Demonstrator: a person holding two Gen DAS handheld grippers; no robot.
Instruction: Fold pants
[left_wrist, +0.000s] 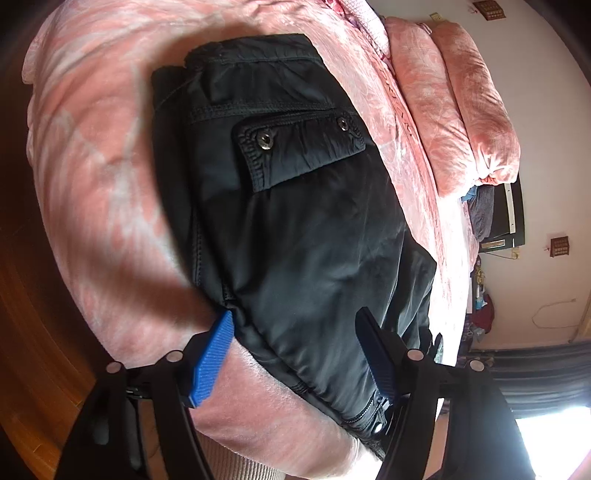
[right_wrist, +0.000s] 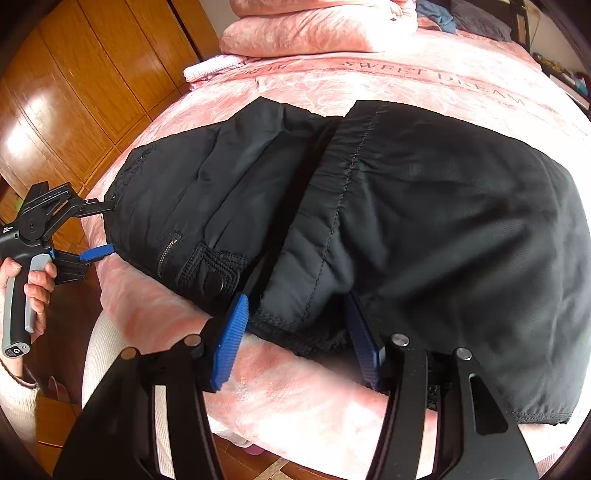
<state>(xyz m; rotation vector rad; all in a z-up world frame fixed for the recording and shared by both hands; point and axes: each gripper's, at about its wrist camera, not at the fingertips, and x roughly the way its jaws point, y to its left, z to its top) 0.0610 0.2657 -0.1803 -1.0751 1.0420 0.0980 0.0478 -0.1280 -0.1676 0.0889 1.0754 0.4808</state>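
Black pants (left_wrist: 295, 206) lie partly folded on a pink bedspread (left_wrist: 96, 177), with a snap pocket flap (left_wrist: 295, 147) facing up. My left gripper (left_wrist: 295, 325) is open, its blue pads (left_wrist: 212, 363) straddling the near edge of the pants by a zipper. In the right wrist view the pants (right_wrist: 424, 206) spread across the bed, a folded layer with a stitched seam on top. My right gripper (right_wrist: 295, 314) is open, its jaws on either side of the folded edge near the bed's front. The left gripper (right_wrist: 107, 229) shows at the pants' left end, held by a hand.
Folded pink quilts (right_wrist: 314, 29) are stacked at the head of the bed. A wooden wardrobe (right_wrist: 81, 81) stands to the left. The bed's near edge (right_wrist: 295, 406) drops to a wooden floor. A bright window and dark curtain (left_wrist: 535, 369) are at right.
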